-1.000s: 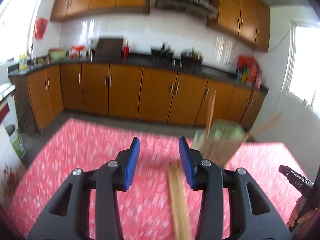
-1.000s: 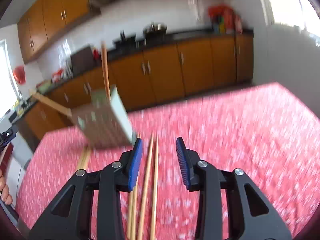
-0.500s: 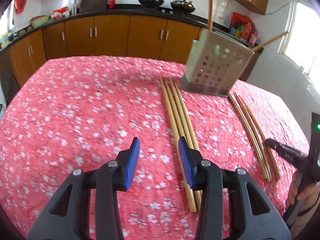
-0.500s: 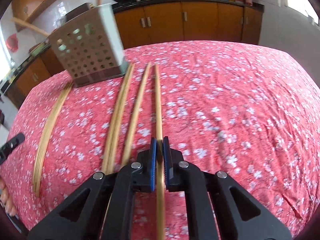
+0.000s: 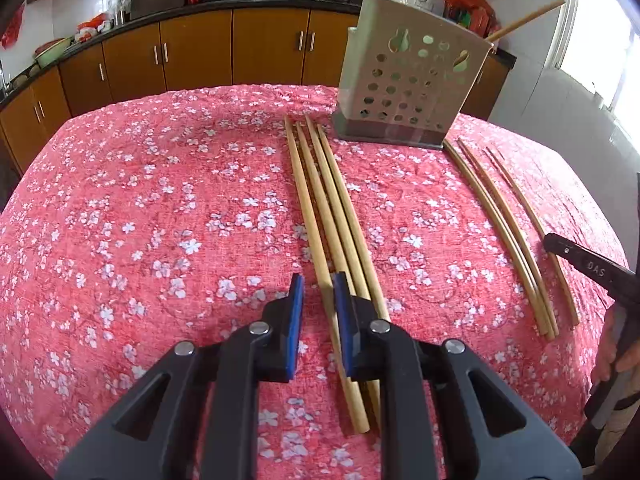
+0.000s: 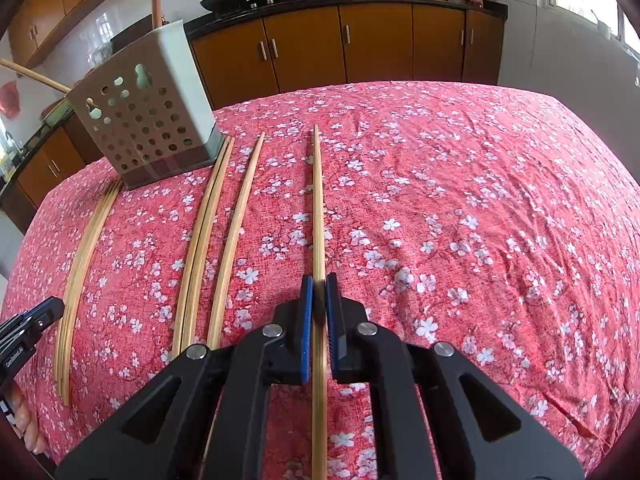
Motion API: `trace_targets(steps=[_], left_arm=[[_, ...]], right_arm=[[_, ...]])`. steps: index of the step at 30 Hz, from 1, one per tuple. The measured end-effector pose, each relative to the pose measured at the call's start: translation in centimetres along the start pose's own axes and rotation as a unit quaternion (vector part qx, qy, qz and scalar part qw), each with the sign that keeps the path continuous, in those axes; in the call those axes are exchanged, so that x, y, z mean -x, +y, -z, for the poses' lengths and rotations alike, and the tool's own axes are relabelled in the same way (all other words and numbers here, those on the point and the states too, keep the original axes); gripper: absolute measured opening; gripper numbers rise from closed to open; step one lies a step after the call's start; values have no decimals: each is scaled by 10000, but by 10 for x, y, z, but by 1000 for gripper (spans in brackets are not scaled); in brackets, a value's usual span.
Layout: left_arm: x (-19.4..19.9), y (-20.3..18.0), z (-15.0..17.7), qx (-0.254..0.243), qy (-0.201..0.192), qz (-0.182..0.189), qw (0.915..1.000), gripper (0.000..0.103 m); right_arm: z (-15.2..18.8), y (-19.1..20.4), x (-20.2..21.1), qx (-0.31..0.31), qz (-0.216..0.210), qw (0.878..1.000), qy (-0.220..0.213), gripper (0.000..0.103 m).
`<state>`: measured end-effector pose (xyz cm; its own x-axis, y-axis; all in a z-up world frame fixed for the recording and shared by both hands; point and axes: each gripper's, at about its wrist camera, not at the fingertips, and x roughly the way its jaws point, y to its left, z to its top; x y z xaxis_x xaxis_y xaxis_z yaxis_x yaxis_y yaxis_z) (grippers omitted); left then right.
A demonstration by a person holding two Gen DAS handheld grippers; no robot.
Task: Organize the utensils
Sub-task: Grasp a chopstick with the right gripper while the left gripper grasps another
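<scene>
Hidden: near end of the held chopstick (image 6: 319,216) runs under the right gripper (image 6: 319,286) and off the frame's bottom edge.
Right jaws: pinching that chopstick.
Left jaws: left gripper (image 5: 319,286) has just been narrowing; one chopstick of the four-stick bundle (image 5: 320,200) lies between the pads, contact unclear.
Axis: chopsticks lie lengthwise, tips toward the perforated holder (image 5: 412,80) on the red floral cloth (image 5: 140,220).
</scene>
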<state>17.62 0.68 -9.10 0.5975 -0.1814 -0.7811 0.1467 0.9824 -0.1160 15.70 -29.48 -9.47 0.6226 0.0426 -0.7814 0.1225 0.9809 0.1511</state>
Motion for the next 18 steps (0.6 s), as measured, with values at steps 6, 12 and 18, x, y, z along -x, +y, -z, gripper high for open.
trace_targets(steps=[6,12,18], left_arm=[[-7,-4,-2,-137,-56,-426,9990,8],[-8,34,-8,288,-32,-794,9964,8],[-5,62,-6,581,-145,-625,9962,9]], right_arm=[[2,11,0,152,-107,9998,27,8],[-5,6,-3,179,19,9998,-22,8],[-16,-15,-10,-140,117,9997,-131,8]])
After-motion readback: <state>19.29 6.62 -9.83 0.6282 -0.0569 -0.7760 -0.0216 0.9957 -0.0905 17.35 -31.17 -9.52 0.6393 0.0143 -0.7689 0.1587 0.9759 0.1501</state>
